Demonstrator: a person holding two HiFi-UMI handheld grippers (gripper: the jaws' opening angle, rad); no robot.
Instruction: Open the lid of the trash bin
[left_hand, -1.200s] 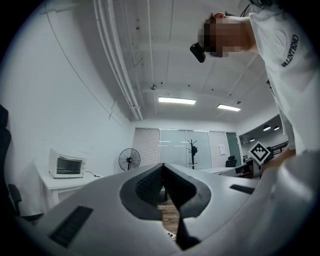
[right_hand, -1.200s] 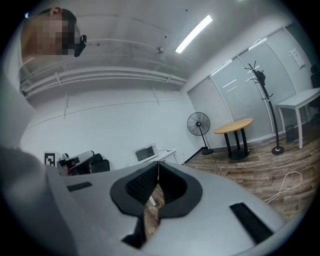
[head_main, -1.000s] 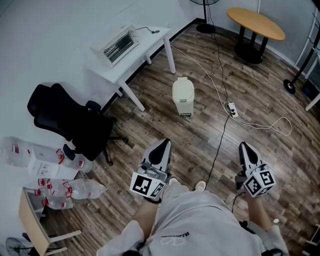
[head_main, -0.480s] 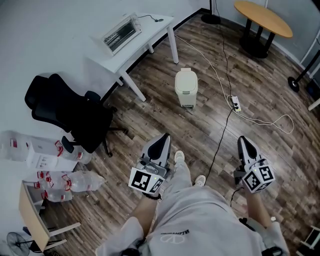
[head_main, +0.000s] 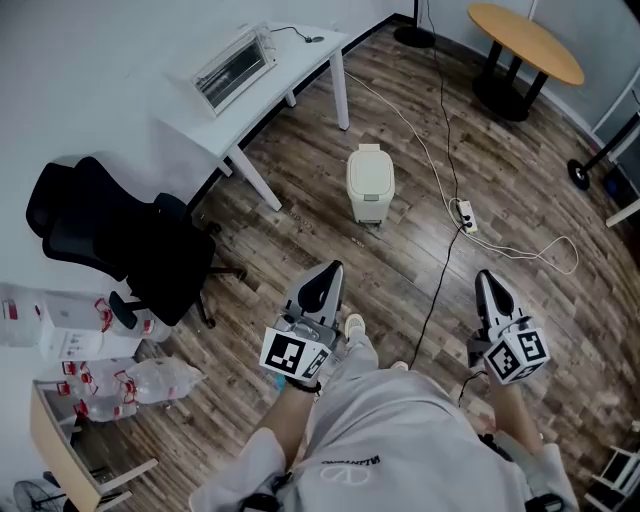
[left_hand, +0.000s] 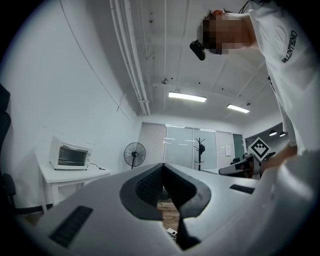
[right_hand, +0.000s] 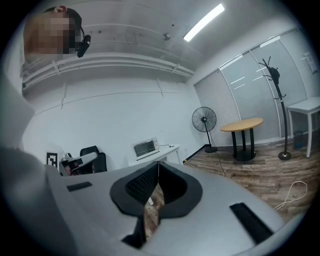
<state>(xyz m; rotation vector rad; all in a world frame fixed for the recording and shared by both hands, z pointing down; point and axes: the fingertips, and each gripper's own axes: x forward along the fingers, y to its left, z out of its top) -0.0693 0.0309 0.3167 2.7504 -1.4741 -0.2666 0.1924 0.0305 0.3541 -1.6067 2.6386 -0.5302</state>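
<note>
The trash bin (head_main: 369, 183) stands on the wooden floor (head_main: 300, 215) with its lid (head_main: 370, 163) down, well ahead of both grippers. The left gripper (head_main: 333, 270) and right gripper (head_main: 484, 276) are held low by the person's legs. Each has its fingers (left_hand: 147, 187) pressed together with nothing between them; the right gripper's fingers (right_hand: 140, 185) show the same.

The likeliest trouble is underfoot. A black cable (head_main: 436, 290) runs across the floor between the person and the bin's right side, and a white cable (head_main: 420, 140) leads to a power strip (head_main: 463, 215) just right of the bin. A foot or a swinging gripper could snag either one. The bin looks light, so pushing on the lid off-centre would probably slide or tip it rather than open it.

Left of the bin, the leg of the white table (head_main: 250, 95) stands near, and the black office chair (head_main: 130, 240) sits farther left. The floor directly in front of the bin is open and gives the straightest way in. The round table (head_main: 525, 45) is well beyond the bin on the right.
</note>
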